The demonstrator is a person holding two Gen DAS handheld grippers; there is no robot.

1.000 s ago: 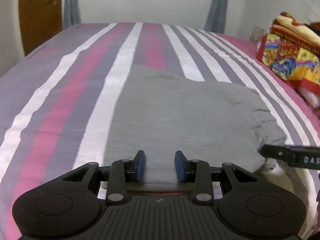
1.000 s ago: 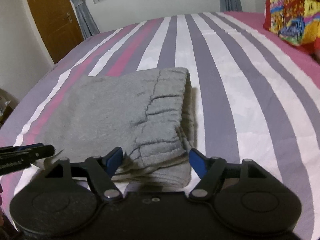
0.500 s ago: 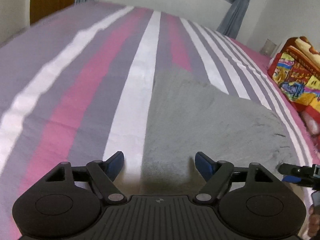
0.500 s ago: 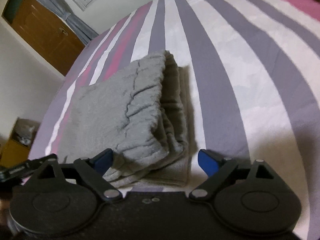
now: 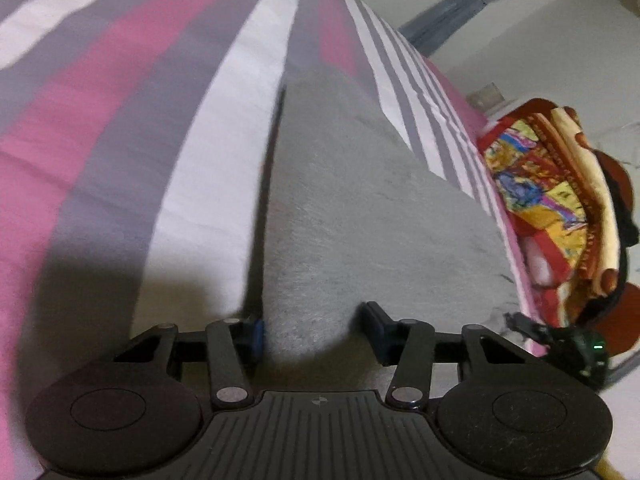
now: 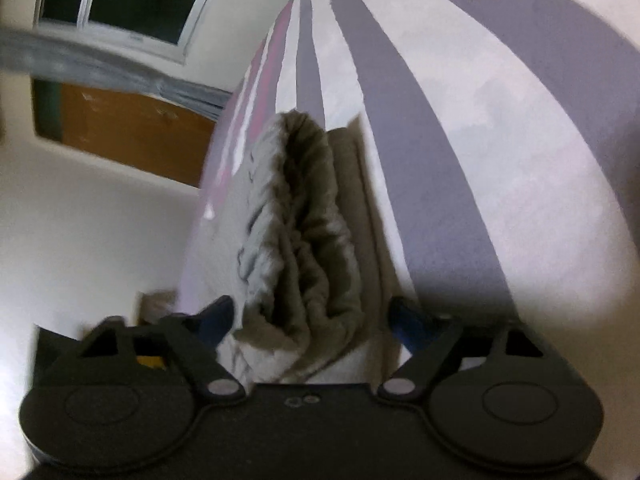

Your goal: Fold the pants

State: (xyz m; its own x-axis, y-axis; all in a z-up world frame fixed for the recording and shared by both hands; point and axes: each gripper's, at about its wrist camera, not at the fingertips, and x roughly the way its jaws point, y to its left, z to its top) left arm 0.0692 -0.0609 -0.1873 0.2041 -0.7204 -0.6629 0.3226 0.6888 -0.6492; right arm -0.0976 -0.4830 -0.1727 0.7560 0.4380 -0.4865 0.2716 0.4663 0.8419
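I have both tongs wide: the left gripper (image 5: 312, 330) and right gripper (image 6: 308, 322) each straddle the near end of the folded grey pants (image 5: 360, 208) on the striped bed (image 5: 120, 128), gripping nothing. If I close only on the top layers (image 6: 304, 216), I risk peeling the stack open and skewing it.

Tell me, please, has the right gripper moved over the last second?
Yes: the right gripper has rolled; the window now sits upper left, and the folded pants stand on edge between its open fingers.
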